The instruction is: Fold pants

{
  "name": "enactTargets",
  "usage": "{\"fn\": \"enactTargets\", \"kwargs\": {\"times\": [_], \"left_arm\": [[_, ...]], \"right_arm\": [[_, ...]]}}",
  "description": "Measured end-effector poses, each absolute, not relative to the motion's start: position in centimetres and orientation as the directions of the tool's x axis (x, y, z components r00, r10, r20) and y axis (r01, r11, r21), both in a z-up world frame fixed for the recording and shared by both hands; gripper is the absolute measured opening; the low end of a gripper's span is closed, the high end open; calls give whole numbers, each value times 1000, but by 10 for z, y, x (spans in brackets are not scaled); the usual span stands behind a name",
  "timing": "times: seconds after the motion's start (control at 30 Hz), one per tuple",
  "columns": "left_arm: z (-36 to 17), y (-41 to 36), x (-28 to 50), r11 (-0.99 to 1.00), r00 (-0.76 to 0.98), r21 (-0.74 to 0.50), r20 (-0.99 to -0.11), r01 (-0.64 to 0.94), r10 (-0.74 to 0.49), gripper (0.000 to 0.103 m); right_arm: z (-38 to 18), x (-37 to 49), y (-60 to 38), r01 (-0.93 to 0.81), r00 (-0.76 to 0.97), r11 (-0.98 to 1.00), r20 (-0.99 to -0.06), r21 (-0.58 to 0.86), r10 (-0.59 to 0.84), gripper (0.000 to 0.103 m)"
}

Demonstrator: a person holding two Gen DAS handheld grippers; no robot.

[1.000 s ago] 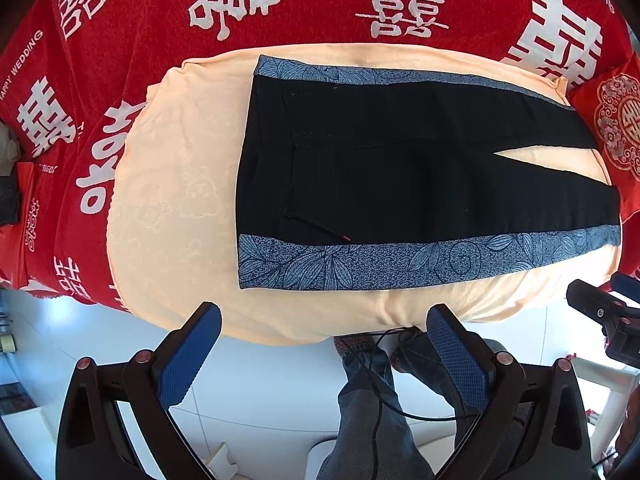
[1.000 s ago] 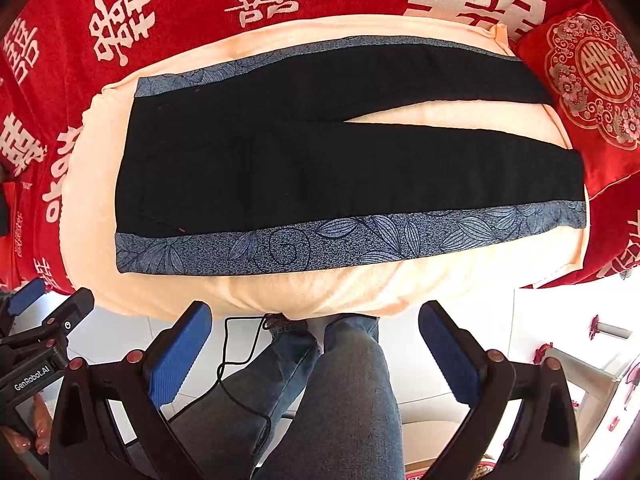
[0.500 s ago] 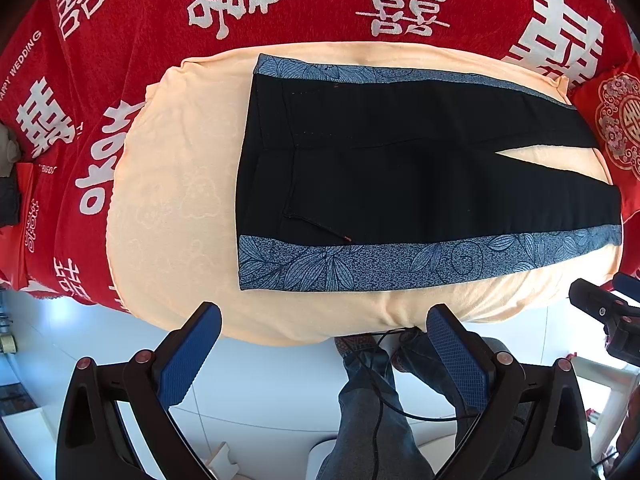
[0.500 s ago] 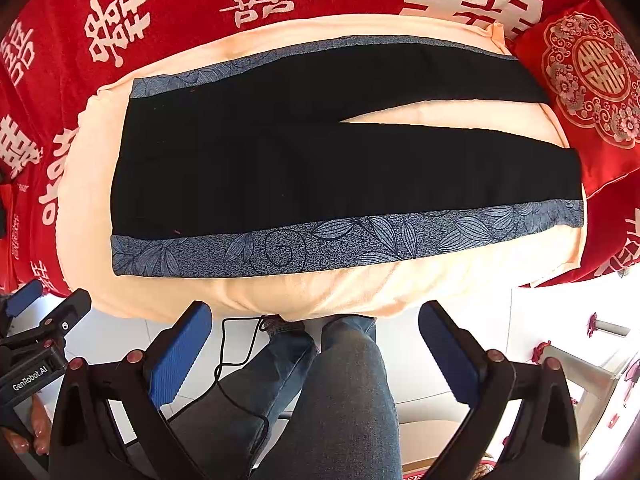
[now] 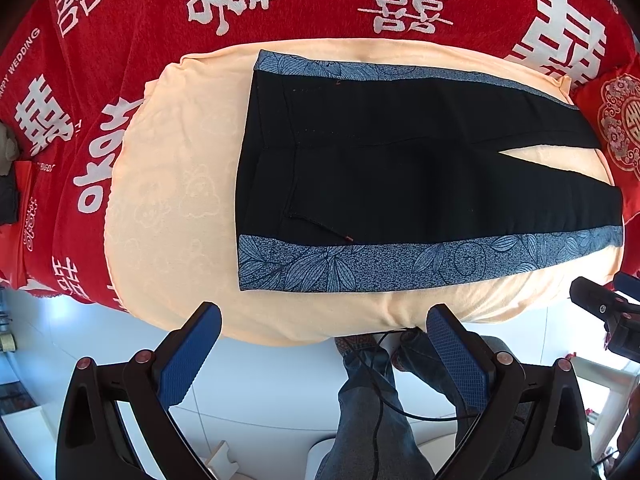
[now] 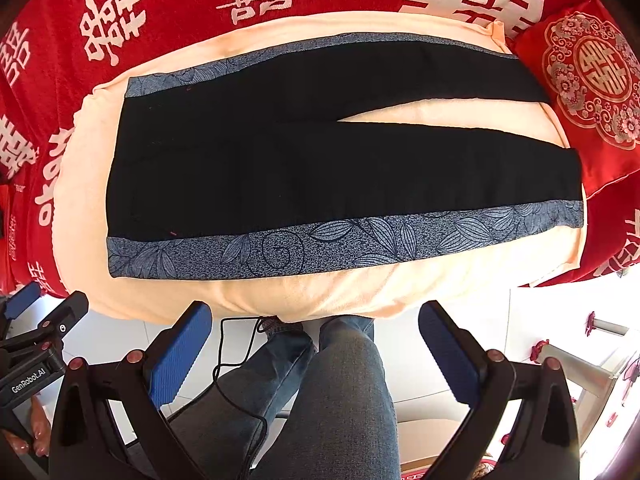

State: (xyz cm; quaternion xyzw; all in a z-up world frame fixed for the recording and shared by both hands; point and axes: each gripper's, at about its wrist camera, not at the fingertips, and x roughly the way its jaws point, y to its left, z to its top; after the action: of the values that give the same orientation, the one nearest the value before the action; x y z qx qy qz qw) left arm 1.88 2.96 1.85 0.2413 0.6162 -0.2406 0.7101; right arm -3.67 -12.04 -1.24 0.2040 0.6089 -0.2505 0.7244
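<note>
Black pants (image 5: 400, 168) (image 6: 312, 168) with blue-grey leaf-print side stripes lie flat on a peach towel (image 5: 172, 200) (image 6: 320, 292), waistband to the left and both legs stretched right with a narrow gap between them. My left gripper (image 5: 324, 320) hovers open off the towel's near edge, below the waist end, holding nothing. My right gripper (image 6: 316, 316) is also open and empty, off the near edge below the middle of the pants. Neither gripper touches the cloth.
A red bedspread (image 5: 120, 40) with white characters lies under the towel. A red embroidered cushion (image 6: 592, 92) sits at the right end by the leg hems. A person's jeans-clad legs (image 6: 340, 392) and a black cable (image 6: 236, 360) are over the white floor below.
Both views have shifted only slightly; the pants sit a touch lower in the right wrist view. The pants lie as before and both grippers stay open.
</note>
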Motion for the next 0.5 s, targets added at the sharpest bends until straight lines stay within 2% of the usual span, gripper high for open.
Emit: {"fn": "enactTargets", "kwargs": {"times": [0.5], "left_arm": [[13,19,21,757,115,51,-993,651,-32,103]], "right_arm": [[-16,-32,-128,612,119,791,-987,-16,-112,103]]}}
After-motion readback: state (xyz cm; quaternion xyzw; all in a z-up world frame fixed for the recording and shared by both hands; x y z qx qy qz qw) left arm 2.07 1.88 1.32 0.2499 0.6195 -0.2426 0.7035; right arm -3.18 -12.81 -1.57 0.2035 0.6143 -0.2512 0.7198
